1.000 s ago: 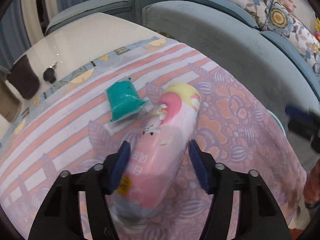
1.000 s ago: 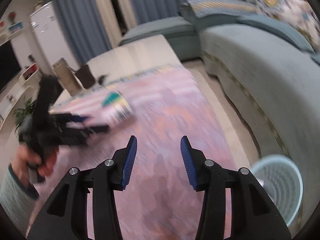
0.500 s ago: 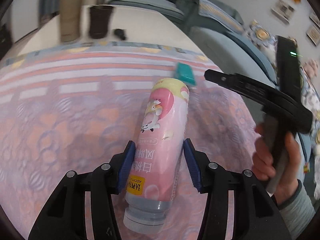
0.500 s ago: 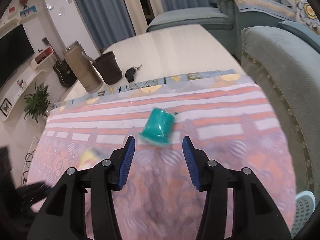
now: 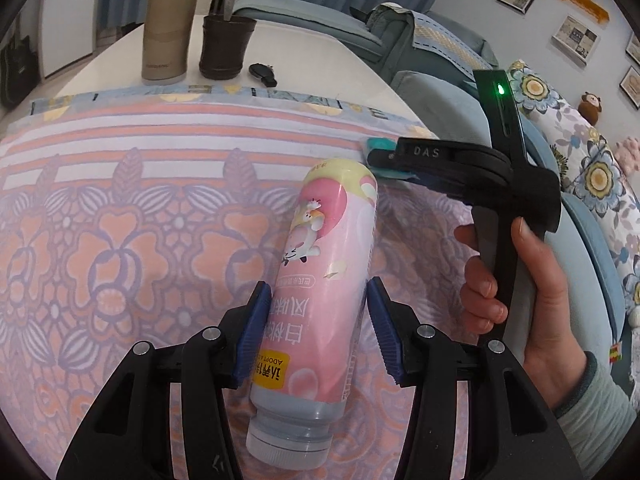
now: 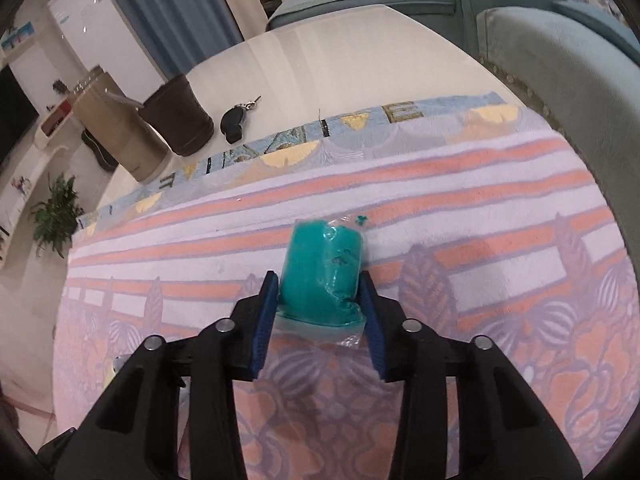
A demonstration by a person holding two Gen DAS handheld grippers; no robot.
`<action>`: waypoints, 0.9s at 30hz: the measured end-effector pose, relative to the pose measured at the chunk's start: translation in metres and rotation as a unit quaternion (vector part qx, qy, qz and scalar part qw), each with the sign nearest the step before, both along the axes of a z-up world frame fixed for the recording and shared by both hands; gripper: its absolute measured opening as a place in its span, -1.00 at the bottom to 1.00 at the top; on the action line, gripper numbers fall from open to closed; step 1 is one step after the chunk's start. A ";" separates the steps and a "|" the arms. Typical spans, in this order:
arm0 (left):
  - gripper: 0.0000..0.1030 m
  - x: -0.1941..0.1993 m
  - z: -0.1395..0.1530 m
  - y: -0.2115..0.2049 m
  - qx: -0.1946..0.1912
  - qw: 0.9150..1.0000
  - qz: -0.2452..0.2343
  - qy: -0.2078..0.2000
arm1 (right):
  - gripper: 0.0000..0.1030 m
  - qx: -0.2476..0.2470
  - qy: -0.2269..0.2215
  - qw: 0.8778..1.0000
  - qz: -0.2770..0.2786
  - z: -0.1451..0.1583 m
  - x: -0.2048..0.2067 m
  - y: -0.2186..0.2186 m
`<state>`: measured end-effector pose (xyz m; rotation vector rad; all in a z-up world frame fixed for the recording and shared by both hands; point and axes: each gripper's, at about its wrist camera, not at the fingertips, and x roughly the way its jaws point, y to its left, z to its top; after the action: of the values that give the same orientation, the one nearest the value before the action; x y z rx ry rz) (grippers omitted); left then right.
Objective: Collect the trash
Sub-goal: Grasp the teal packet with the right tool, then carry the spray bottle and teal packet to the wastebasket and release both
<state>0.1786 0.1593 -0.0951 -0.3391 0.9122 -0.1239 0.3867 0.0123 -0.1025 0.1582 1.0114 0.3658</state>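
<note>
So both pieces gripped, none binned yet. My left gripper (image 5: 316,332) pinches pink bottle (image 5: 320,288) mid-cloth; right gripper (image 6: 320,316) squeezes teal bag (image 6: 324,276) nr the cloth's (image 6: 480,200) striped far edge.

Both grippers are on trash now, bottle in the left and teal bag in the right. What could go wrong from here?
1. The left gripper clamps the bottle near its capped end, so the long body could tilt or slip.
2. The teal bag is soft, loose plastic; the right gripper may pinch only film, letting it slide out.
3. Lifting could snag the cloth.
</note>
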 end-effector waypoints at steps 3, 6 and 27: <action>-0.07 -0.002 0.005 -0.005 -0.004 1.000 -0.004 -0.009 | -0.33 0.000 -0.013 1.000 -0.002 0.006 -0.013 -0.013; -0.07 -0.006 0.016 -0.016 -0.017 1.000 -0.012 -0.018 | -0.33 0.005 -0.025 1.000 -0.008 0.017 -0.032 -0.035; -0.09 -0.005 0.127 -0.227 -0.021 0.976 -0.185 -0.110 | -0.34 -0.090 -0.198 0.962 -0.163 0.149 -0.231 -0.288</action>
<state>0.1738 -0.0680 0.0321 -0.1865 0.7452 -0.5151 0.1552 -0.2759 0.0463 0.0802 0.6023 -0.0008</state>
